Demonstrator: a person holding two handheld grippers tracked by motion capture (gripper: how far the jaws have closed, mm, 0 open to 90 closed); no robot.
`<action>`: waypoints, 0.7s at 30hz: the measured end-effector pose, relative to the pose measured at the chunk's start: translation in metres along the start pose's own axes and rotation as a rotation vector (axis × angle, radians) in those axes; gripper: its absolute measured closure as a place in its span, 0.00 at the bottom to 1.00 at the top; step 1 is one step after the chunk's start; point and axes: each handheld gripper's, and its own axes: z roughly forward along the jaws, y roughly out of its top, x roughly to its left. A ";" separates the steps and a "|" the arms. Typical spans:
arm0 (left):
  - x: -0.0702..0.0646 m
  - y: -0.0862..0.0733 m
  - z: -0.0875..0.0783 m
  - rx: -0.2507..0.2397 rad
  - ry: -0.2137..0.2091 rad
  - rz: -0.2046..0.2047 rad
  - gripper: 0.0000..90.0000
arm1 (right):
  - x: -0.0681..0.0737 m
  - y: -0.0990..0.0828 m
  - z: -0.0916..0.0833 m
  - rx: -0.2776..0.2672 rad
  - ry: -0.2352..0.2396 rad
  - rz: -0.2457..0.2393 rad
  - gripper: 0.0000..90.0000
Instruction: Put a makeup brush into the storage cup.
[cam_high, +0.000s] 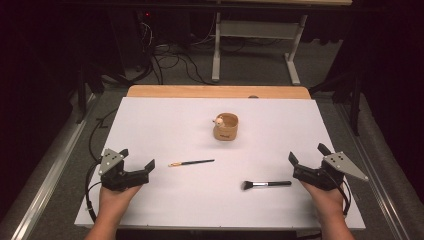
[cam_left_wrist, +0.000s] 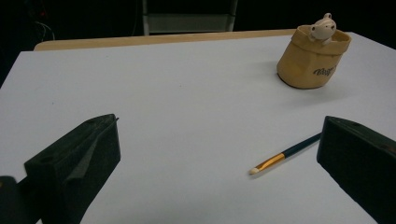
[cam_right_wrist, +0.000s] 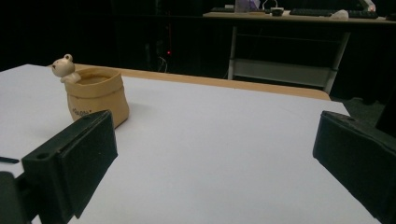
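- Nothing looks done yet. Both brushes lie flat on the white table (cam_high: 165, 210), and neither one is in the pot (cam_high: 226, 127).
- The left gripper (cam_high: 136, 164) sits near the left edge of the table. Its jaws are spread wide with nothing between them.
- The right gripper (cam_high: 306, 159) sits near the right edge. Its jaws are spread wide too, and they pinch nothing.
- I think the job is to pick up the brushes and stand them in the pot. If so, all of it is left to do: grab each brush, lift it, and drop it in.
- The thin brush (cam_high: 191, 162) lies near the middle of the table, just to the right of the left gripper. It has a dark handle, a gold band and a small pale tip. The tip points toward the left gripper.
- The fat brush (cam_high: 266, 184) lies just to the left of the right gripper. It has a black fluffy head, a silver band and a black handle. The handle end points at the right gripper.
- The pot stands upright farther back on the table, well apart from both brushes. It is tan, looks like a little sack, and has a tiny bear (cam_left_wrist: 321, 28) peeking over its rim.
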 end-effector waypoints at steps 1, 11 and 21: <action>0.001 0.000 -0.001 -0.003 -0.003 -0.001 0.00 | 0.000 0.000 0.000 -0.005 0.001 -0.007 0.02; 0.002 0.003 0.004 -0.012 -0.019 -0.010 0.00 | -0.004 -0.003 0.000 -0.003 -0.012 -0.007 0.02; -0.003 0.001 0.001 -0.003 -0.016 0.027 0.00 | -0.008 -0.002 -0.001 -0.015 -0.008 0.000 0.02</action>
